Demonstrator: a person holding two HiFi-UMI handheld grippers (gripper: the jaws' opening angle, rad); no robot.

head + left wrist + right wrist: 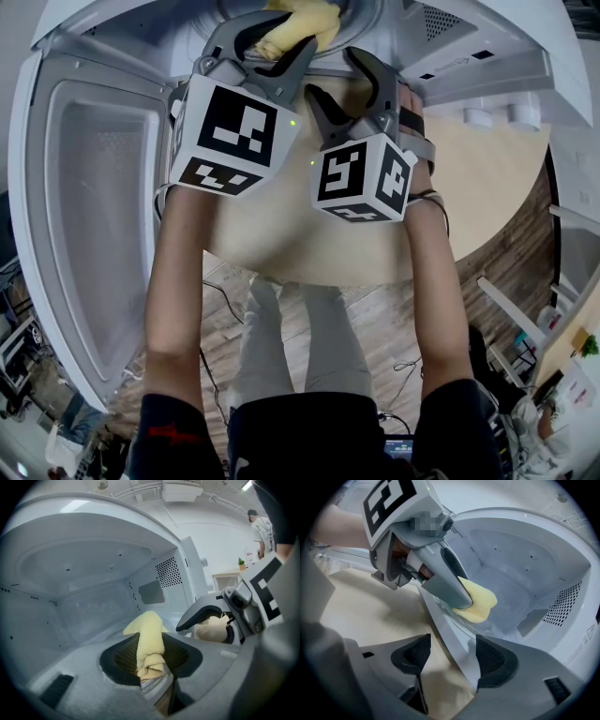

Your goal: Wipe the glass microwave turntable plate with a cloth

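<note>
A yellow cloth is bunched between the jaws of my left gripper, which is shut on it. In the right gripper view the left gripper reaches into the open white microwave and presses the cloth onto the clear glass turntable plate near its front rim. My right gripper is open at the cavity's front, and the white front sill runs between its jaws. From the head view both grippers sit side by side at the microwave mouth: left, right, cloth.
The microwave door hangs open on the left. A light wooden table top carries the microwave. Cavity walls and a perforated vent close in around the plate. A person stands far off in the room.
</note>
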